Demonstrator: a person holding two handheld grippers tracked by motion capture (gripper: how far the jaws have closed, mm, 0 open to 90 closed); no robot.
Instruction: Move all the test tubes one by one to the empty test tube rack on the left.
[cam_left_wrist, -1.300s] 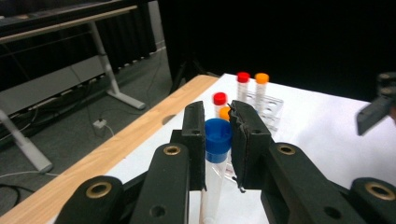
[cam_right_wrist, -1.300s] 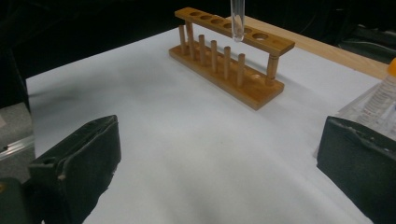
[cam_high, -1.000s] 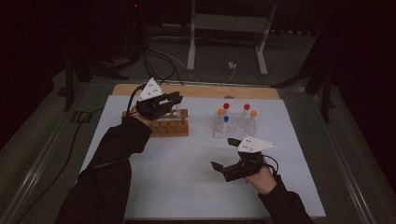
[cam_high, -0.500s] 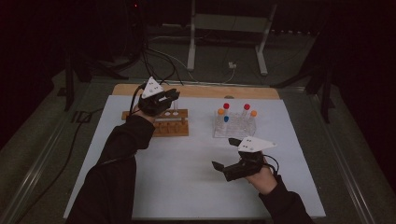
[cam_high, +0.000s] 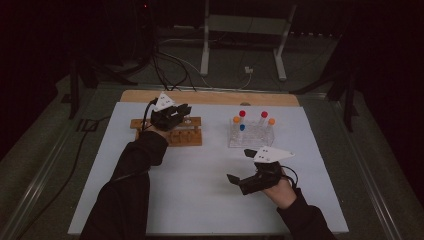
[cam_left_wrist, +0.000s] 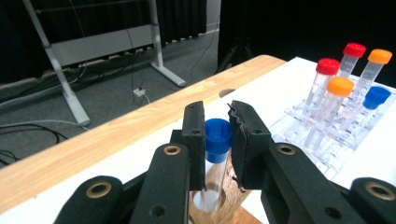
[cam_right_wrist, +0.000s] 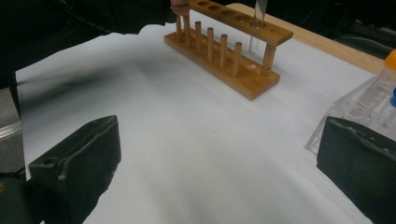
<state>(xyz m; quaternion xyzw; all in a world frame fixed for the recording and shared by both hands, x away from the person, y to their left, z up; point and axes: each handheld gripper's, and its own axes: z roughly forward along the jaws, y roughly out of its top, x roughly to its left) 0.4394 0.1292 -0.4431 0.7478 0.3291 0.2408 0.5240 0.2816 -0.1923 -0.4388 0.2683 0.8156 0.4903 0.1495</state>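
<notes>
My left gripper is shut on a clear tube with a blue cap, just under the cap. The tube's lower end stands in an end hole of the wooden rack. In the high view the left gripper sits over the far right end of the wooden rack. My right gripper hovers low over the white mat, open, with nothing between its jaws. In the right gripper view its jaws stand wide apart, facing the wooden rack and the clear tube in it.
A clear plastic rack holds several tubes with red, orange and blue caps, right of the wooden rack. The white mat lies on a wooden table. Cables and a metal stand lie on the floor beyond.
The left gripper has come down with the blue-capped tube, lowering it into the wooden rack. The right gripper has stayed where it was.
</notes>
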